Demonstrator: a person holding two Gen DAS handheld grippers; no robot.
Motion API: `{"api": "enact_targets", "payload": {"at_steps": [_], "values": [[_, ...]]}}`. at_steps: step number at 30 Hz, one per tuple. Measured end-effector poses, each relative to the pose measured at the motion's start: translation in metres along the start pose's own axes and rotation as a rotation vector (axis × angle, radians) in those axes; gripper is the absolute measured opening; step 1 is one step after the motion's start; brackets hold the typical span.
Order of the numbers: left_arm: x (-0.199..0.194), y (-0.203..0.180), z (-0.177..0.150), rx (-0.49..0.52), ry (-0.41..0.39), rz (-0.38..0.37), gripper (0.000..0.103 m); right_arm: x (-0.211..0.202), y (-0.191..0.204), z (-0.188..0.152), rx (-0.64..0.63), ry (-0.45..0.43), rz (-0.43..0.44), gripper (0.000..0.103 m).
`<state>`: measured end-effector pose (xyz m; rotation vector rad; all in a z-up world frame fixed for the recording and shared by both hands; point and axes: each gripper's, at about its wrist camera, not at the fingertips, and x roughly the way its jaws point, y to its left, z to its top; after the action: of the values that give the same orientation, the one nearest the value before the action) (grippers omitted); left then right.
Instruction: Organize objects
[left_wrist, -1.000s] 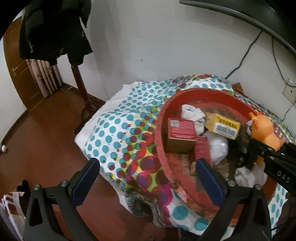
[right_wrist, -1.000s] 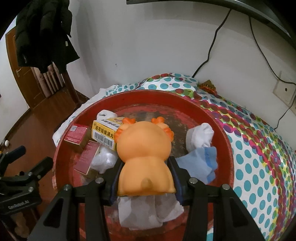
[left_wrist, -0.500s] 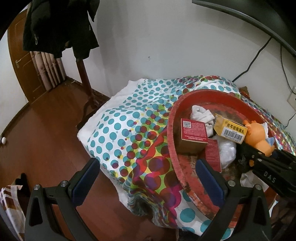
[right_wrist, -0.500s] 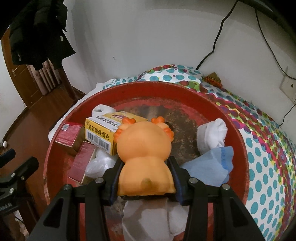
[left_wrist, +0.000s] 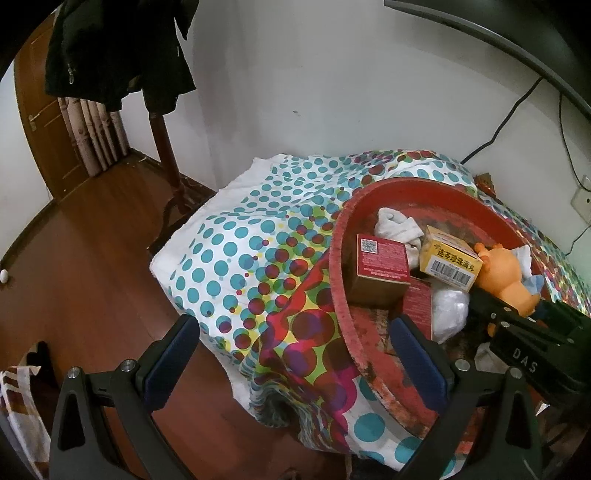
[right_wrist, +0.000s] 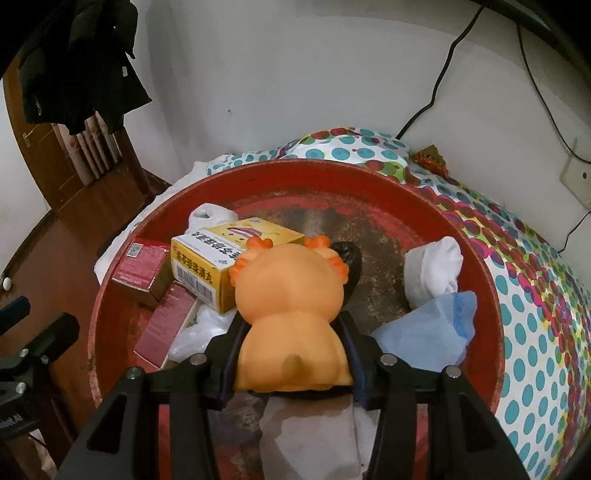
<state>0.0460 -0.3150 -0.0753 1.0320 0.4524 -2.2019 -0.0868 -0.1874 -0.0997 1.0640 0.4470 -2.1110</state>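
The left gripper (left_wrist: 295, 354) hangs spread wide with nothing between its fingers, over the near rim of the red basin (left_wrist: 341, 280) on the dotted cloth (left_wrist: 236, 251). Inside the basin, from left to right, lie two red boxes (right_wrist: 138, 264), a yellow box (right_wrist: 221, 258), the orange toy (right_wrist: 291, 317) and white and blue socks (right_wrist: 432, 273). The right gripper (right_wrist: 291, 325) has the toy between its fingers, which have just been easing apart; whether the pads still press it I cannot tell

Lower right of the left wrist view: white letters "DAS" on a black gripper body (left_wrist: 524, 360). Centre right, a yellow box (left_wrist: 448, 260) carries Chinese characters and a barcode; a red box (left_wrist: 382, 254) shows a QR code.
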Motion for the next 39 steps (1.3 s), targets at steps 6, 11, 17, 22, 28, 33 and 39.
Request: {"api": "enact_targets", "payload": {"at_steps": [6,11,17,22,28,33,39], "values": [[0.001,-0.005,-0.001,0.017,0.006,-0.012,0.103,-0.015,0.001,-0.004,-0.003,-0.027,-0.019,0.055],[0.000,-0.011,-0.002,0.030,0.004,-0.016,0.103,-0.038,0.002,-0.010,-0.006,-0.087,-0.029,0.064],[-0.004,-0.018,-0.005,0.053,-0.008,-0.019,0.103,-0.060,-0.002,-0.025,0.021,-0.104,-0.060,0.071],[-0.005,-0.030,-0.008,0.084,-0.004,-0.033,0.103,-0.073,-0.009,-0.045,0.040,-0.090,-0.108,0.072],[-0.016,-0.052,-0.016,0.149,-0.021,-0.060,0.103,-0.081,-0.020,-0.070,0.103,-0.060,-0.126,0.073],[-0.026,-0.069,-0.021,0.194,-0.038,-0.077,0.103,-0.086,-0.024,-0.080,0.100,-0.046,-0.143,0.073],[-0.032,-0.081,-0.027,0.231,-0.060,-0.082,0.103,-0.093,-0.032,-0.088,0.128,-0.044,-0.135,0.073]]}}
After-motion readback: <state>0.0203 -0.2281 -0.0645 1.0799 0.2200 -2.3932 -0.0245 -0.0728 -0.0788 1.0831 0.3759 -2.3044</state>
